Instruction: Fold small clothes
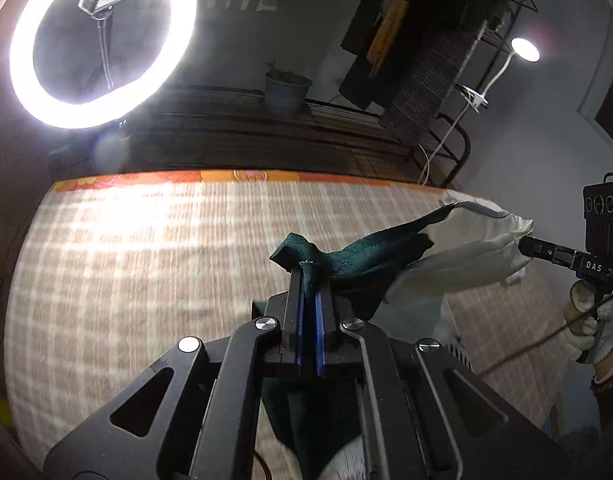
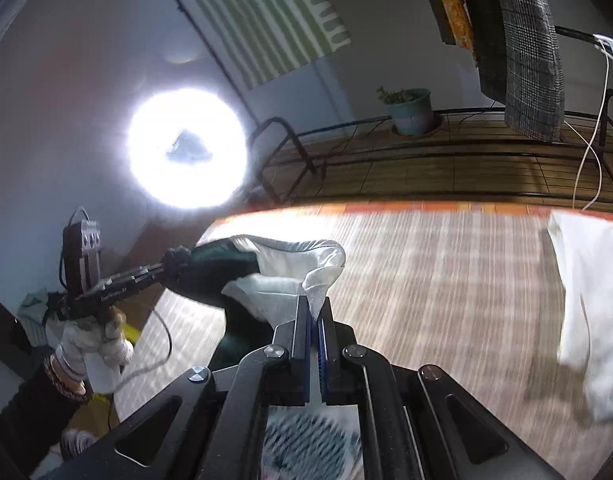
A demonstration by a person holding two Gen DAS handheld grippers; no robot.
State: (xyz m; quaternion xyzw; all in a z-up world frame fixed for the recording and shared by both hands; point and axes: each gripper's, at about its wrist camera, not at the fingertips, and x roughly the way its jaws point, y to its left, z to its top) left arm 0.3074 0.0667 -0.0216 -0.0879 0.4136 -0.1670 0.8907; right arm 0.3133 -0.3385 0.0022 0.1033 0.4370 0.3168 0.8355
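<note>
**Lifting the garment by two corners, ready to spread**

Holding a small garment [image 1: 386, 260] off the bed [image 1: 146, 260], stretched between both grippers. Left gripper [image 1: 309, 276] clamped tight on a bunched dark green corner; right gripper [image 2: 315, 308] pinched shut on a thin white corner. Hanging between them as a sagging, partly twisted band, green toward the left, white toward the right, with the rest drooping below toward the near edge. A second white cloth [image 2: 586, 300] lying flat at the far right of the bed, well apart from the lifted piece.

Judging the step as the lift before laying out flat. Doing it well probably means:

- Keeping both pinches firm; the white corner is a thin sliver between the pads and likely to slip if tugged hard.
- Drawing the grippers apart only until the top edge goes taut, not further, so the twist near the green end falls out.
- Holding both at the same height, so the hanging part drops straight.
- Lowering toward the bare middle of the bed, trailing edge touching first, then drawing toward the near side to smooth it.
- Staying left of the white cloth, and clear of the ring light [image 1: 102, 40] at the far left.
</note>
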